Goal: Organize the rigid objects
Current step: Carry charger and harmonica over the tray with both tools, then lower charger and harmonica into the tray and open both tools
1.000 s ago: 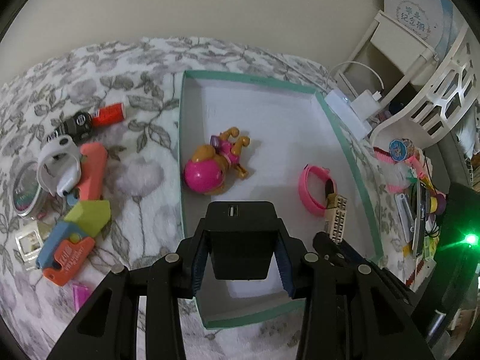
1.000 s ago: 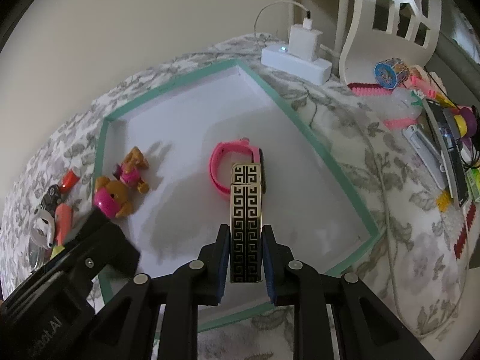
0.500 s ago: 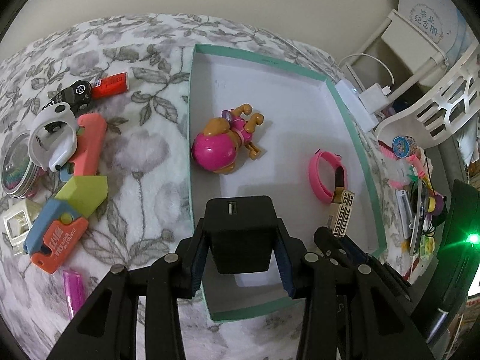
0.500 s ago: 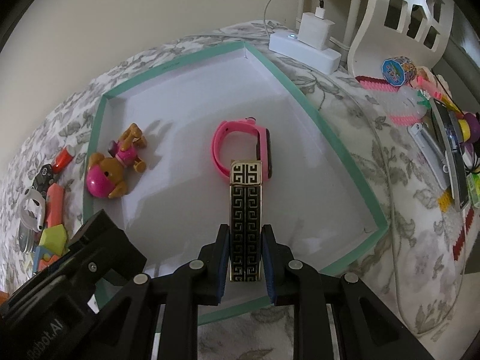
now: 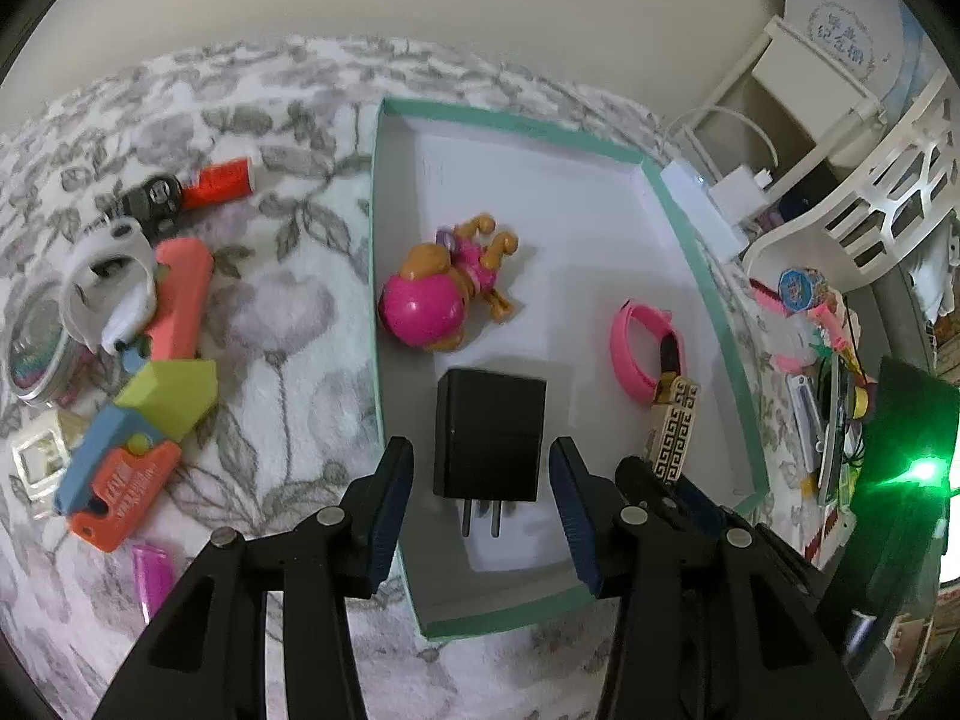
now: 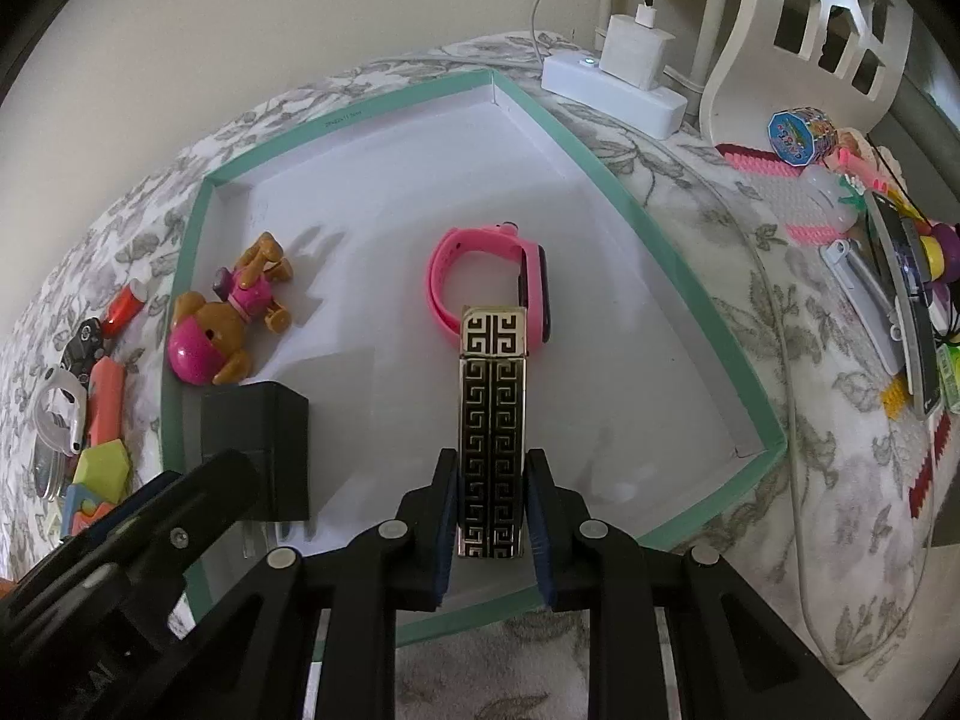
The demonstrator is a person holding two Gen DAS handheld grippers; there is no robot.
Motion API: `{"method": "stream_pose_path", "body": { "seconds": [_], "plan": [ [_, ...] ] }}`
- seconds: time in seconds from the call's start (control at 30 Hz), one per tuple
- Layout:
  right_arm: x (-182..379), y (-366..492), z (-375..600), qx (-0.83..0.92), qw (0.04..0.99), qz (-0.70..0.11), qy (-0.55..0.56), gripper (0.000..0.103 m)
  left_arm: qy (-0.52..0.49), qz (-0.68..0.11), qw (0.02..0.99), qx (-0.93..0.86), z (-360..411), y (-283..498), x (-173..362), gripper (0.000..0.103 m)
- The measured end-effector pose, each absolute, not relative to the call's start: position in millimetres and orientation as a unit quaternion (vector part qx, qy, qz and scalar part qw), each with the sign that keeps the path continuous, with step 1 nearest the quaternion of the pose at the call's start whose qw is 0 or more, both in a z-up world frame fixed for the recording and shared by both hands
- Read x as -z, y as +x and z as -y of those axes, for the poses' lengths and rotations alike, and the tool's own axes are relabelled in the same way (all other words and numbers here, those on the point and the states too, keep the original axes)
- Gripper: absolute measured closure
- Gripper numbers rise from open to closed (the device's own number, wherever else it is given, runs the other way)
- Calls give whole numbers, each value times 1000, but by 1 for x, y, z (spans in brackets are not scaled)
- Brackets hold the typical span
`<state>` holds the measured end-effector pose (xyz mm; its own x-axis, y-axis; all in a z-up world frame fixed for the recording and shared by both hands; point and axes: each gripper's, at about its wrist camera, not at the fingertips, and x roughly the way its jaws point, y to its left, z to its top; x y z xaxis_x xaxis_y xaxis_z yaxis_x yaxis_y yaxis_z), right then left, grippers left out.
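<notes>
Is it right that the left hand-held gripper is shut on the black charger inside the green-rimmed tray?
Not quite. The left wrist view shows the left hand-held gripper open: its jaws have just been opening, and the black charger lies between them, untouched, inside the green-rimmed tray.

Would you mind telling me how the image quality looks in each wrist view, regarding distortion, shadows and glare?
Left wrist view: strong fisheye bending, dark vignette corners, a green light flaring at right, black charger casting a soft shadow. Right wrist view: the same curvature bows the teal-rimmed box; even lighting, sharp centre.
</notes>
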<state>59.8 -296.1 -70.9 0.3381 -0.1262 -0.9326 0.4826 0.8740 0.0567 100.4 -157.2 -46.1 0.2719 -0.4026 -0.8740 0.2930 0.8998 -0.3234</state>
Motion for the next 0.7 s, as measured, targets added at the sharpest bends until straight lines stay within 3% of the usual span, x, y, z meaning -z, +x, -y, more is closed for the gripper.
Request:
{"method": "stream_pose_path", "body": {
  "seconds": [0.7],
  "plan": [
    [51, 61, 287, 170, 835, -498, 159, 78, -64, -520, 839, 148, 128, 108, 23, 48]
  ]
}}
